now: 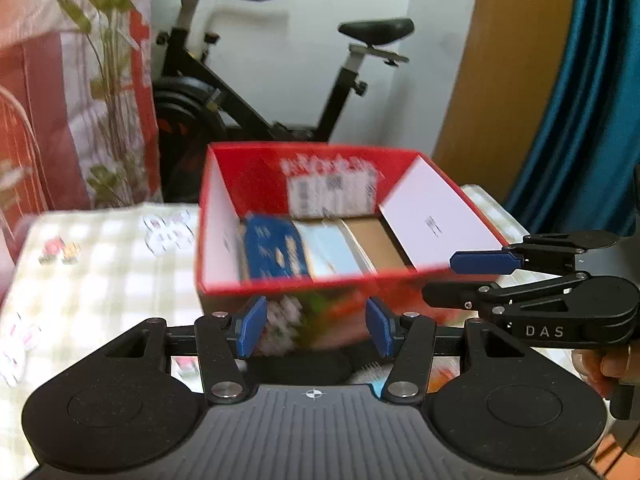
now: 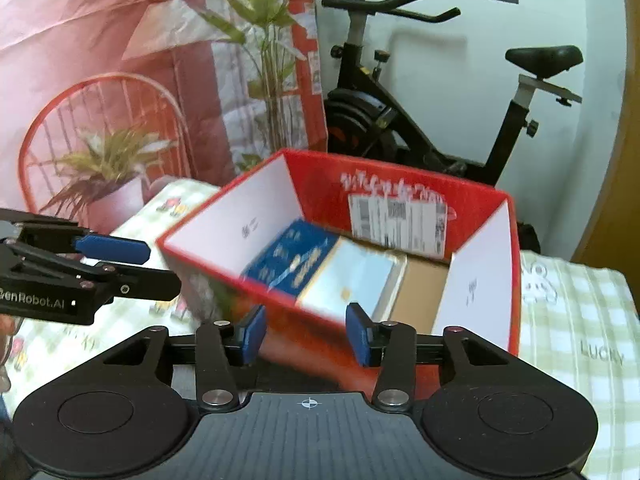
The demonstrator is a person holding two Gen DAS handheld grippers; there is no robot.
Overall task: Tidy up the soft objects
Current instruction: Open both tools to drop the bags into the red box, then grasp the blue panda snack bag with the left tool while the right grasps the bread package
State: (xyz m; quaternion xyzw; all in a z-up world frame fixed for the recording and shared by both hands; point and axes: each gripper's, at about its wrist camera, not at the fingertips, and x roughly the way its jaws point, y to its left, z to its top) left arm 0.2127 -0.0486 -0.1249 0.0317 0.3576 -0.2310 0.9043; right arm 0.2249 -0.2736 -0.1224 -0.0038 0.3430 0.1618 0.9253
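Observation:
A red cardboard box (image 1: 224, 184) stands open on a checked cloth (image 1: 100, 264), its white flaps folded inward. Inside it, side by side, lie a blue packet (image 1: 276, 248) and a pale blue packet (image 1: 332, 252), with bare brown bottom to their right. My left gripper (image 1: 316, 326) is open in front of the box's near wall, with nothing between its blue pads. My right gripper (image 2: 307, 334) is open too, close to the box (image 2: 400, 184), above the blue packet (image 2: 288, 256) and the pale packet (image 2: 352, 276). Each gripper shows from the side in the other's view: right gripper (image 1: 440, 276), left gripper (image 2: 160, 266).
An exercise bike (image 1: 280, 80) stands behind the box against a white wall. A plant (image 2: 108, 160) and a red wire chair (image 2: 48, 120) are at the left, a teal curtain (image 1: 580, 100) at the right. A hand (image 1: 600, 364) holds the right gripper. A dark, mostly hidden thing (image 1: 304, 368) lies under my left fingers.

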